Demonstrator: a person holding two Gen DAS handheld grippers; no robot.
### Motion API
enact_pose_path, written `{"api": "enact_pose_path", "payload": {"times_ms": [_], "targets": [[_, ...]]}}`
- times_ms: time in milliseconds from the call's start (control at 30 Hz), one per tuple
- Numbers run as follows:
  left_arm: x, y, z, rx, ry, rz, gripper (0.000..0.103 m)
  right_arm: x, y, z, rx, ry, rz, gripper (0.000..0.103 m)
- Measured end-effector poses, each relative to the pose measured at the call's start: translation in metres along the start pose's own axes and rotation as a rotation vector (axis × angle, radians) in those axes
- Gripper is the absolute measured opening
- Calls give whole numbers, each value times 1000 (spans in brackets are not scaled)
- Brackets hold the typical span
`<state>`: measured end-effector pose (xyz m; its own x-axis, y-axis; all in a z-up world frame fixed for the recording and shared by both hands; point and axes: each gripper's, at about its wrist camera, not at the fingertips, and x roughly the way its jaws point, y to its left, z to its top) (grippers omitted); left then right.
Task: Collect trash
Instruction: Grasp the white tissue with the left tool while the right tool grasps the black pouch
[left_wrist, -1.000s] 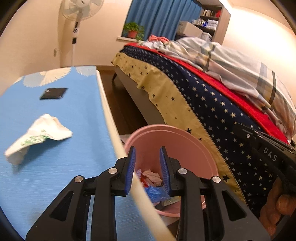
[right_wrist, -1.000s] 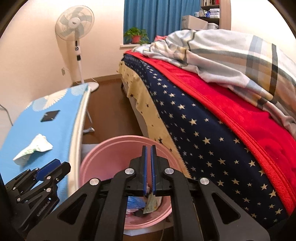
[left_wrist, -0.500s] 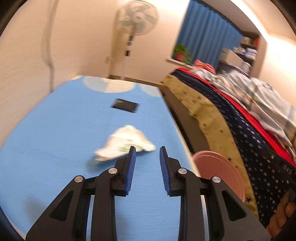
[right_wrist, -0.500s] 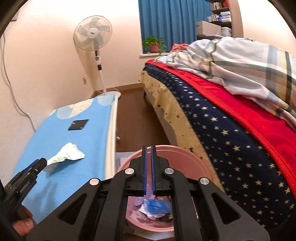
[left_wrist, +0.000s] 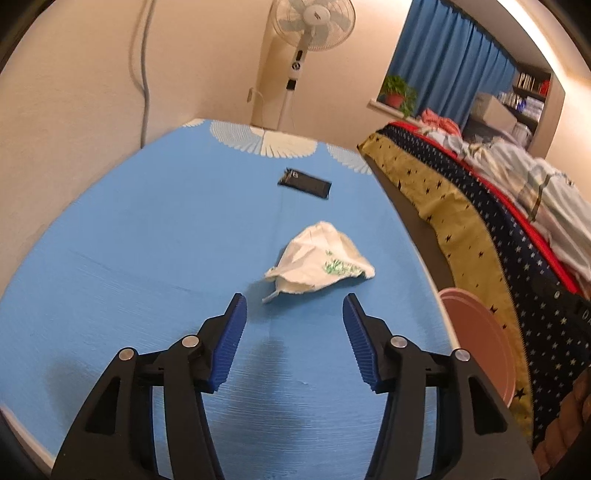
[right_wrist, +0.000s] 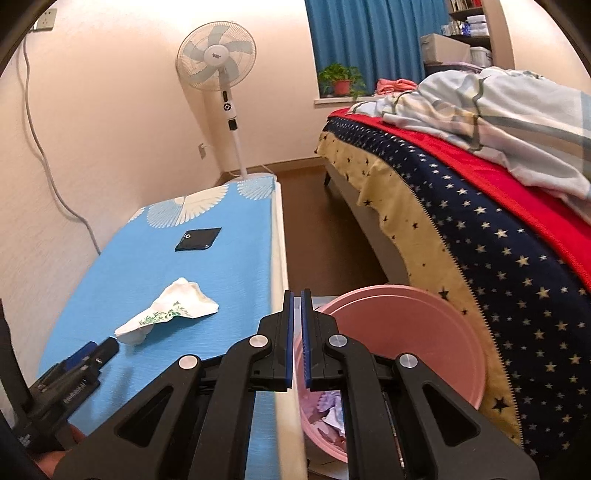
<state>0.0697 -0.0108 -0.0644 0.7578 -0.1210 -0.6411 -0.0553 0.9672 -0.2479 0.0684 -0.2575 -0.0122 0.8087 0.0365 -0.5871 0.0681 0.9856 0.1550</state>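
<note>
A crumpled white tissue with a green print (left_wrist: 320, 260) lies on the blue table (left_wrist: 147, 236); it also shows in the right wrist view (right_wrist: 171, 310). My left gripper (left_wrist: 293, 308) is wide open and empty, just short of the tissue, above the table; in the right wrist view its fingertips (right_wrist: 96, 350) are apart from the tissue. My right gripper (right_wrist: 296, 299) is shut and empty, above the gap between the table edge and the pink bin (right_wrist: 399, 347), which holds crumpled trash (right_wrist: 332, 413).
A black phone (left_wrist: 305, 183) lies farther back on the table. The pink bin (left_wrist: 476, 350) stands on the floor between the table and a bed (right_wrist: 480, 221) with a starred cover. A standing fan (right_wrist: 224, 74) is by the wall.
My left gripper has swung from over the pink bin to over the table, facing the tissue, and its jaws have opened wider. The right gripper has shifted slightly left and stays shut.
</note>
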Motion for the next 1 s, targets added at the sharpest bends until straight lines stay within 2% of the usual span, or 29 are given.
{"api": "enact_pose_path", "payload": {"times_ms": [133,333,400,467,500,533,733,1000], "targets": [[16,2,-3,6,41,36,54,9,2,-2,-2,14,3,5],[31,5,2,-10,41,38,53,23,2,-5,-9,33,-5,5],[33,3,3,-1,36,29,45,28,1,-6,-12,41,-7,5],[35,-1,5,23,28,33,24,34,4,-7,-16,51,-5,5],[35,-2,6,32,24,37,19,36,5,-6,-19,54,-2,5],[36,-3,8,34,21,37,8,39,8,-5,-24,56,4,5],[38,10,19,-41,-4,63,5,58,22,1,-33,68,44,5],[30,32,31,-121,-73,180,1,109,52,19,-9,104,158,6]]}}
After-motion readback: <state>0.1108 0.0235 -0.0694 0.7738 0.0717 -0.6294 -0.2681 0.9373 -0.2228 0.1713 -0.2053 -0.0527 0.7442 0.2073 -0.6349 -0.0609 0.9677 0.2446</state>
